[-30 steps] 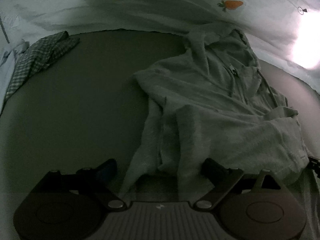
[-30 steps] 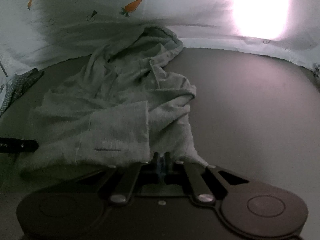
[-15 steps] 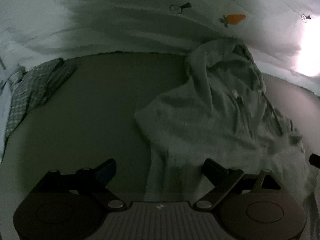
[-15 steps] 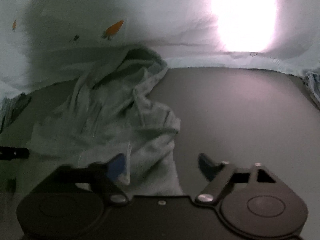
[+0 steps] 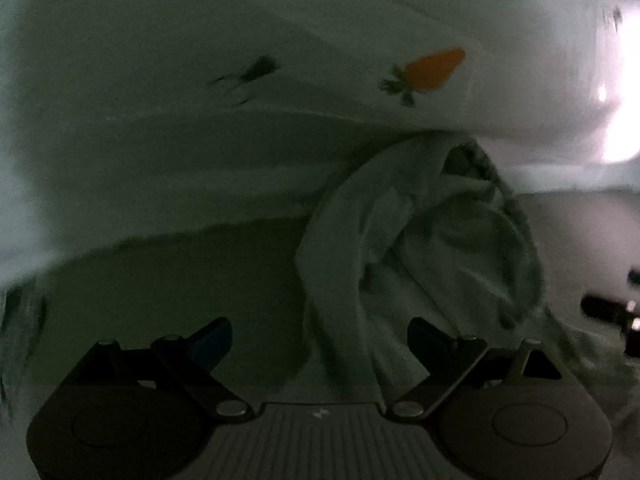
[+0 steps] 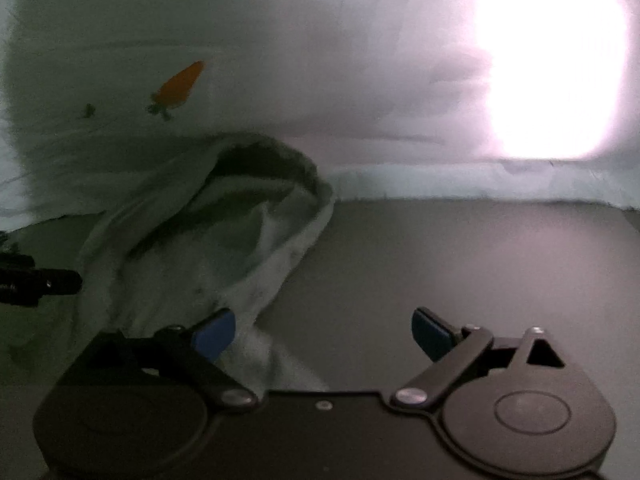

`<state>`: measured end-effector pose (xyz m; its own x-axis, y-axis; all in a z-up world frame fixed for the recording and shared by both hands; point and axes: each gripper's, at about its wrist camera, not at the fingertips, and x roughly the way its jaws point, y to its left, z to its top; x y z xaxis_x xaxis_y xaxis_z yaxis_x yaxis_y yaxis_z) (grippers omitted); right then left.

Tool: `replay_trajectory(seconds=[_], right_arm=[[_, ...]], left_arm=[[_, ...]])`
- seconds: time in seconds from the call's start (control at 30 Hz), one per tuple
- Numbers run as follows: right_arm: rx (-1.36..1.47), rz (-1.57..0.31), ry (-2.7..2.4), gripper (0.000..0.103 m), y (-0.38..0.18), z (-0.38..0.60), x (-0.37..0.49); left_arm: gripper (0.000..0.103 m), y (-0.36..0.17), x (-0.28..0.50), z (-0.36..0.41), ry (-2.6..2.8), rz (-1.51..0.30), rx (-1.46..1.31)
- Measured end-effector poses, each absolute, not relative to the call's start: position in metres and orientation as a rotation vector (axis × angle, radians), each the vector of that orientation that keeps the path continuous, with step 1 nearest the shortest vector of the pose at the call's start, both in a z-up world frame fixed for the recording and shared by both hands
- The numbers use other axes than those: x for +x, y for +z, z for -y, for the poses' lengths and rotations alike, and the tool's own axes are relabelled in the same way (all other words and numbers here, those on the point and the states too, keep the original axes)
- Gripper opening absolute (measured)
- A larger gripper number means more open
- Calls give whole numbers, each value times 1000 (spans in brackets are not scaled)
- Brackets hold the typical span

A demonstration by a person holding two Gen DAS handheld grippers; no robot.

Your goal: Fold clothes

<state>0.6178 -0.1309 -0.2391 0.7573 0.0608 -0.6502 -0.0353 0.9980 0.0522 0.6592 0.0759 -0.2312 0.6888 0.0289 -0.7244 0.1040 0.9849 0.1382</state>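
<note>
Hoodie (image 5: 420, 264) lengthwise, hood seemingly farthest.

place: home, bedroom | evidence: carrot-print bedsheet (image 5: 280, 140), hoodie (image 5: 420, 248) on dark mat (image 6: 460, 264)

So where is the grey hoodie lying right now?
The grey hoodie lies on the dark surface, left of centre in the right wrist view, its hood against the carrot-print sheet.

Dim room, murky greenish cast. Dark flat surface (image 6: 460, 272) below, matte and bare on the right. Behind it, pale sheet (image 5: 280, 152) hung or draped, creased, printed with an orange carrot (image 5: 434, 69) and small dark motifs. Blown-out glare (image 6: 556, 60) at upper right.
</note>
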Motion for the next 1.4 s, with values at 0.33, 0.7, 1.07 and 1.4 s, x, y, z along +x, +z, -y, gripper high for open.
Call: replay_trajectory(seconds=[0.33, 0.7, 1.07, 1.4], right_arm=[[28, -692, 13, 98, -256, 129, 684], [-157, -726, -80, 94, -260, 130, 718], [-211, -681, -183, 94, -232, 148, 695], [-200, -578, -204, 94, -174, 151, 640]], left_arm=[[94, -268, 700, -23, -53, -694, 560], [95, -260, 706, -19, 148, -517, 747], [95, -205, 672, -62, 275, -478, 558], [95, -157, 623, -72, 295, -464, 458]])
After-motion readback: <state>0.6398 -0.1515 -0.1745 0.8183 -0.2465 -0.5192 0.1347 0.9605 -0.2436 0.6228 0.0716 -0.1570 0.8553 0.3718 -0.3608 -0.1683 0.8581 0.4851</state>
